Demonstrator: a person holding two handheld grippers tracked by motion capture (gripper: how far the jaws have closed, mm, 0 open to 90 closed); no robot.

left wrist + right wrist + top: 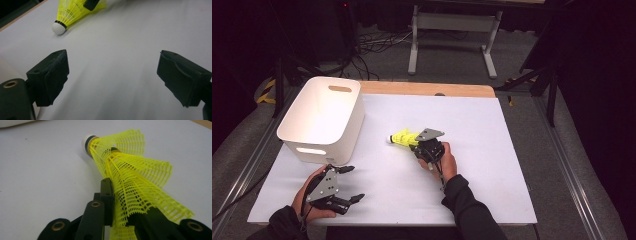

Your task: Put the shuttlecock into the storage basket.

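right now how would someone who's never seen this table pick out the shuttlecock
Start at the white bin on the table's far left, then look right to the middle of the white sheet. The shuttlecock lies there on its side, skirt pinched in the right gripper. It is the one bright yellow thing, with a white cork tip.

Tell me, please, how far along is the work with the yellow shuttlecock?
Done: the right gripper has closed on the shuttlecock, squashing its skirt. In hand: it still lies on the table. Left, probably: carrying it to the white bin. The left gripper waits open.
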